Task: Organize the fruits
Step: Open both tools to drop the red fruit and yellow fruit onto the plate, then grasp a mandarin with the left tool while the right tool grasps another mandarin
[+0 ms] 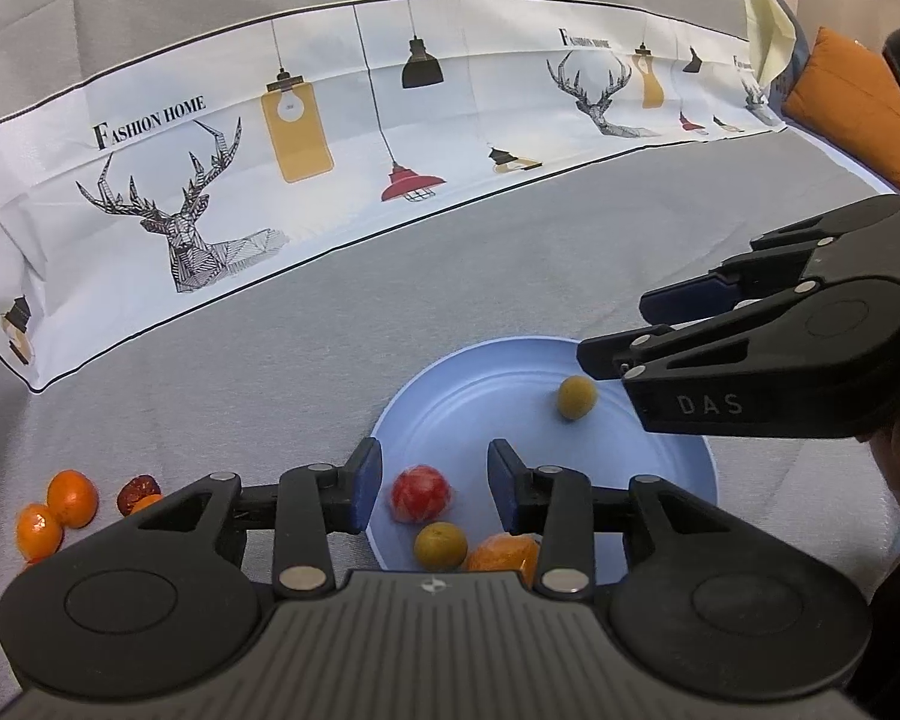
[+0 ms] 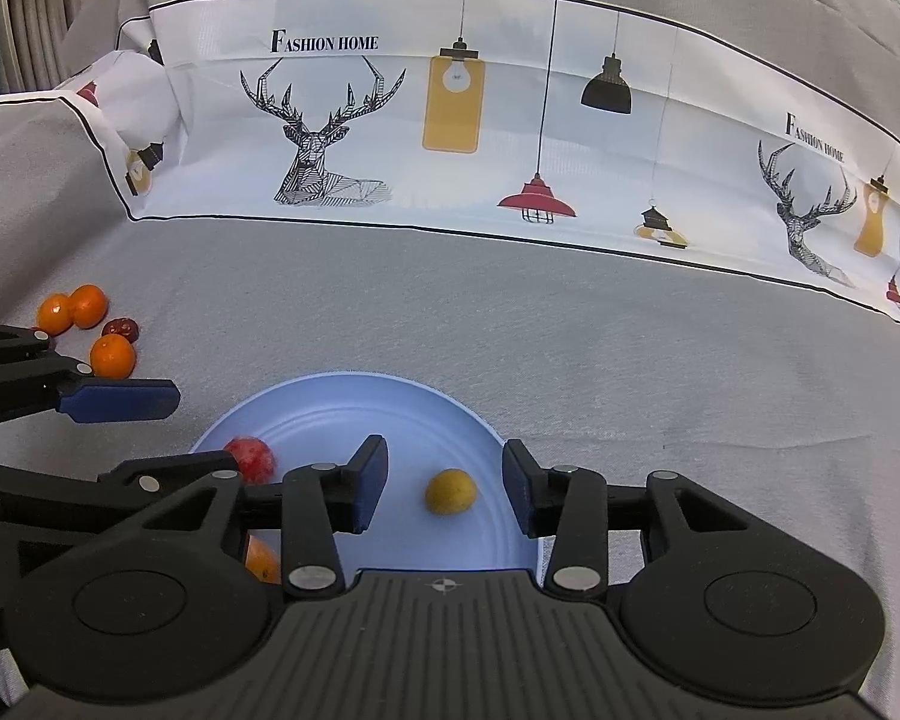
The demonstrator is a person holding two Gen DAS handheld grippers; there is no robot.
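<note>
A light blue plate lies on the grey cloth. In it are a red fruit, a yellow-green fruit, another yellow-green fruit and an orange. My left gripper is open, its jaws on either side of the red fruit, above the plate's near edge. My right gripper is open over the plate, with the yellow-green fruit between its fingers. Three oranges and a dark red fruit lie on the cloth to the left.
A printed white cloth with deer and lamps covers the sofa back behind. An orange cushion sits far right. The right gripper shows in the left wrist view over the plate's far right rim.
</note>
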